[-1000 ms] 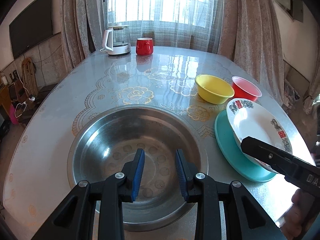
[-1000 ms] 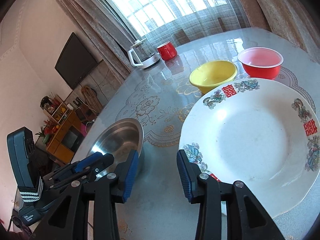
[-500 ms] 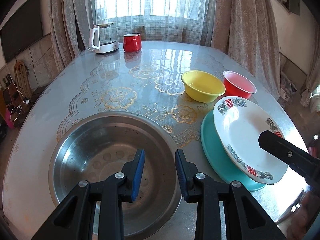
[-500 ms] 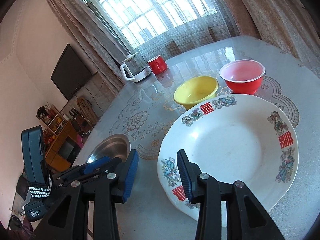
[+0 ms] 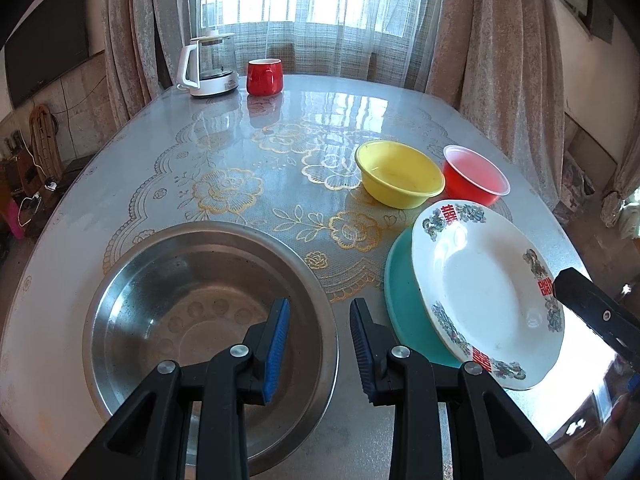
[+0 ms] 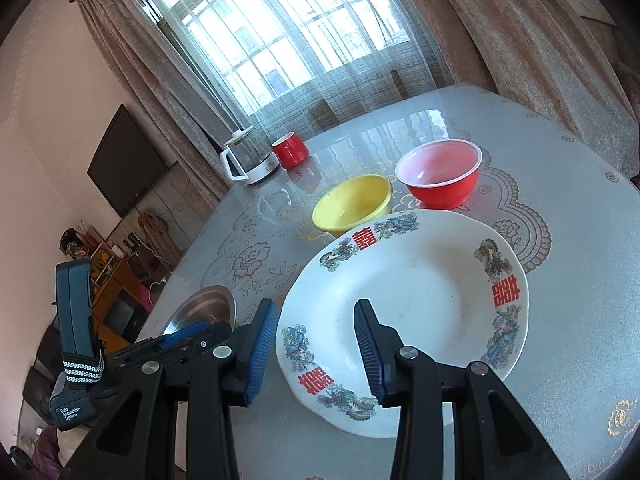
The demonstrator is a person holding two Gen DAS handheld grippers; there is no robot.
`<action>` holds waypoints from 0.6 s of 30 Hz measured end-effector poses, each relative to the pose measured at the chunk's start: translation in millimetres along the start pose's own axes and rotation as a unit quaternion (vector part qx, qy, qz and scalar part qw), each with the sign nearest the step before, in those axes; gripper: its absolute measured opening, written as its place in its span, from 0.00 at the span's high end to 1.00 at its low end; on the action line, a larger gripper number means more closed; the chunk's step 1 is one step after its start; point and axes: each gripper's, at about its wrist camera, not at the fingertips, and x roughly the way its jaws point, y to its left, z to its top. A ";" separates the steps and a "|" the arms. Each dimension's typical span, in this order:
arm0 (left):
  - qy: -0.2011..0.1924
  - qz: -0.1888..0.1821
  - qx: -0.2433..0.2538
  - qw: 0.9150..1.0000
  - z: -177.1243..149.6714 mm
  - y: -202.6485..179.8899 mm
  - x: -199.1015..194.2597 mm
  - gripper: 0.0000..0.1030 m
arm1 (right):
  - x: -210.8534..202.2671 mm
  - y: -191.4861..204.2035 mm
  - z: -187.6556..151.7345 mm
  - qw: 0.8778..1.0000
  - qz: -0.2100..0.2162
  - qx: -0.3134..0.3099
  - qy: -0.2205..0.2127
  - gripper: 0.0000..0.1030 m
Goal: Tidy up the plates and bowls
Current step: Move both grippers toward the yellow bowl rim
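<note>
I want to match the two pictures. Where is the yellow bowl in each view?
Left wrist view: yellow bowl right of centre, left of the red bowl.
Right wrist view: yellow bowl at centre, above the white plate's rim.
Shared landmark: the red mug beside the kettle.

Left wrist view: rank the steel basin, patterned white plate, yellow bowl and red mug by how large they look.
1. steel basin, largest, though closest to the camera
2. patterned white plate
3. yellow bowl
4. red mug, smallest, but farthest away, so its true size is unsure
</note>
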 end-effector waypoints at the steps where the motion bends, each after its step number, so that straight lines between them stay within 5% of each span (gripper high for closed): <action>1: 0.001 0.002 -0.004 1.000 0.6 1.2 0.0 0.69 | 0.0 0.7 2.4 1.000 0.005 -0.001 -0.001 0.60; 10: -0.007 0.001 -0.031 1.000 10.2 12.6 -7.6 0.69 | 20.9 11.2 10.9 0.999 0.017 -0.012 0.025 0.60; 12: -0.011 -0.005 -0.025 1.000 15.5 14.3 -7.7 0.59 | 25.3 12.8 12.7 0.999 0.021 -0.012 0.030 0.60; 18: -0.032 -0.022 -0.032 0.999 32.0 21.0 -3.3 0.49 | 37.7 5.3 27.2 0.999 0.025 0.004 0.035 0.60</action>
